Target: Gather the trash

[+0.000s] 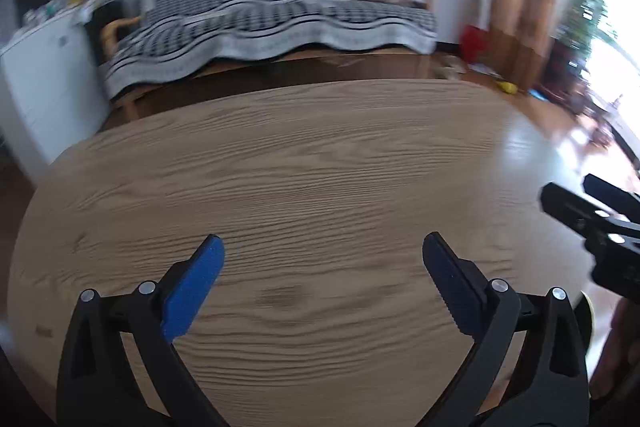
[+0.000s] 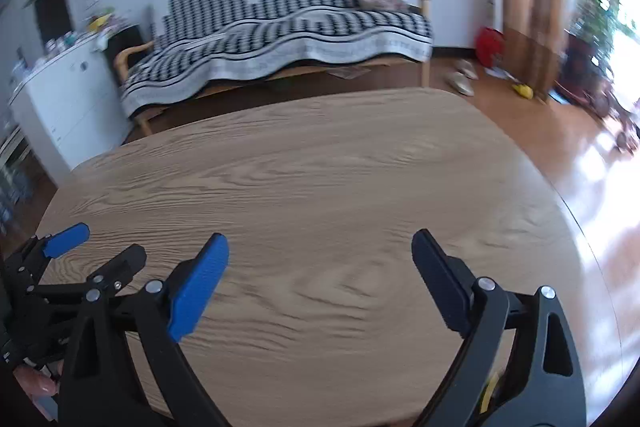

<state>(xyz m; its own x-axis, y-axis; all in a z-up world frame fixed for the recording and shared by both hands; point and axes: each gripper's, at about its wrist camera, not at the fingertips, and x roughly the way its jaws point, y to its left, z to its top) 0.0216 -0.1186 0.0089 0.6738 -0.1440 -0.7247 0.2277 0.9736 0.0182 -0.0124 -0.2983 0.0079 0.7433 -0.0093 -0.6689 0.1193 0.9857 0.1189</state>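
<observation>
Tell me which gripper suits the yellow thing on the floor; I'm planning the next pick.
Probably right: the yellow thing lies beyond the table's far right corner, nearer the right gripper. Both hang open; the left gripper sits farther left.

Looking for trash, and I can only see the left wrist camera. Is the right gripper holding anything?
Observer: No. The right gripper is open, with nothing between its fingers, above the light wood-grain table.
Operator: Is there anything on the floor past the table's far right corner?
Observer: A pair of pale slippers lies beside the wooden leg of the checked-cover sofa. I cannot tell whether they are trash.
</observation>
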